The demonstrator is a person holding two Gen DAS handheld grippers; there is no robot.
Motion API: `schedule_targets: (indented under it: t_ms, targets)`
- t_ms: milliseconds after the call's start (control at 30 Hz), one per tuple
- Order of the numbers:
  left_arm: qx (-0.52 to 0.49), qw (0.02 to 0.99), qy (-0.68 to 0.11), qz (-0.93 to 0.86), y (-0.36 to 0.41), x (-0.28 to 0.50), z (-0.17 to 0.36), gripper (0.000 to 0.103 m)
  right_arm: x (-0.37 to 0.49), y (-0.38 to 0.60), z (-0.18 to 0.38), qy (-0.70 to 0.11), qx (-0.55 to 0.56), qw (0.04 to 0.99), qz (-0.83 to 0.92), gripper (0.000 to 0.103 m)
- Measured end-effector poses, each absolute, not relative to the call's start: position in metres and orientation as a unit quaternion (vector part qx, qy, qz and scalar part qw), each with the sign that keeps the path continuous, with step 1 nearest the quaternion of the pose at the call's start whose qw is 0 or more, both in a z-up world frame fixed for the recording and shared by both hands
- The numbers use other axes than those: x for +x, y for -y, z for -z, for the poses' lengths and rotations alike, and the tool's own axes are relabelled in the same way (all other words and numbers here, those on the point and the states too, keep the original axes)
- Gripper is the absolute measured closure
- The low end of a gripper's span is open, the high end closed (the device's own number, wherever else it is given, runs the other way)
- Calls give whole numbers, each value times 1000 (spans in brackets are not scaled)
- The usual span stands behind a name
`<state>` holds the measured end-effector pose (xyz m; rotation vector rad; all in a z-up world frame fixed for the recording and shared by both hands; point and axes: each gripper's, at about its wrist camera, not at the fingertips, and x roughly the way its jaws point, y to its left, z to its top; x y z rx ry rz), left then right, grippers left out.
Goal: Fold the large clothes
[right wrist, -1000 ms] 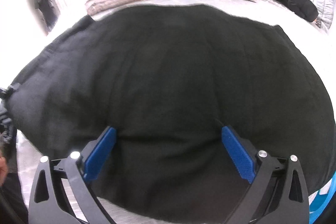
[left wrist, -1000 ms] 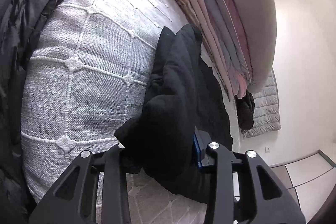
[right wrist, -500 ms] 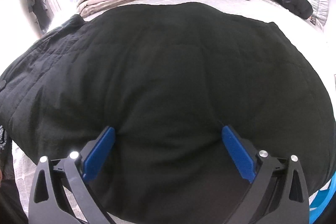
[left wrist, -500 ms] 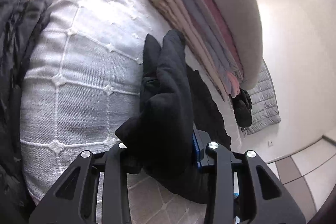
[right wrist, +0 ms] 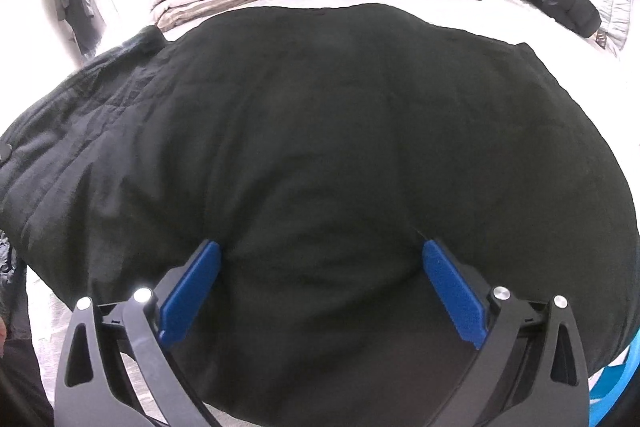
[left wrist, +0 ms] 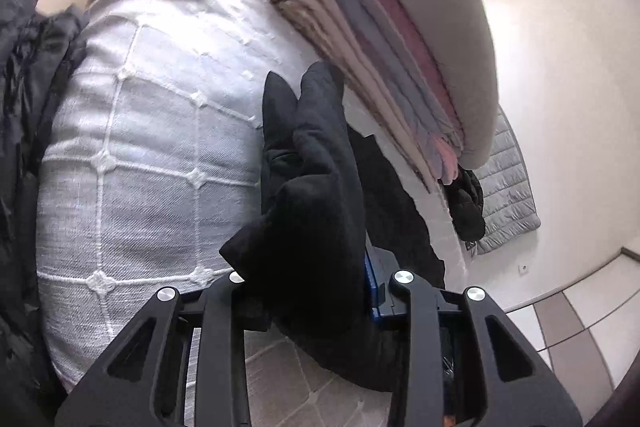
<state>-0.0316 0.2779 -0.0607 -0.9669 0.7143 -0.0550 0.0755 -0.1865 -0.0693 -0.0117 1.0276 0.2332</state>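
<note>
The left gripper (left wrist: 308,291) points a bit downward. Its two black fingers are pinched together on a thick bunch of the black garment (left wrist: 312,195). The right gripper (right wrist: 320,267) points down more steeply. Its blue pads (right wrist: 452,287) stand far apart and press down onto the cloth, which fills the gap between them.

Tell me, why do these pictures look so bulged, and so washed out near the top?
Left wrist view: a fisheye lens bends the bed and wall, and window light glares at the top. Right wrist view: the bedding behind the black coat is blown out white, and the coat's folds are lost in darkness.
</note>
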Motion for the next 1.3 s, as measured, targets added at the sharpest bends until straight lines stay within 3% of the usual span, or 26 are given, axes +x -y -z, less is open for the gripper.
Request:
schedule_targets:
  t_ms: [67,133,200,300,400,467,533,633,867,967,1200,1300]
  targets:
    - [-480,803,-353,21,-285,-30,71,61,75,186,68,-490,-5,864,-111,5]
    - [-517,774,-365,21,-293,-30,85,42,74,186,68,-490,-4,864,-112,5]
    - [-552,745,-373,26,-300,-30,99,33,78,184,71,-490,-4,865,-113,5]
    - [-574,726,-378,18,-304,-30,109,25,80,185,72,-489,-3,865,-113,5]
    - [-575,721,-387,8,-305,-27,116,24,79,185,72,-488,-2,866,-112,5]
    - [-575,727,-374,-2,-306,-29,115,26,79,185,72,-487,-1,866,-113,5]
    - [-563,745,-358,-2,-306,-32,109,65,79,185,72,-488,-1,866,-113,5]
    - [-546,762,-348,9,-304,-31,103,76,79,186,71,-491,1,864,-114,5]
    - [-491,812,-316,22,-288,-30,68,79,72,186,48,-453,-24,886,-98,6]
    - [-459,838,-292,49,-273,-26,41,79,84,189,76,-502,-19,860,-87,5]
    - [-345,896,-260,104,-203,-21,-31,80,90,192,73,-518,-14,849,-101,5]
    - [-312,906,-257,127,-167,-16,-53,80,97,211,67,-535,45,832,-138,6]
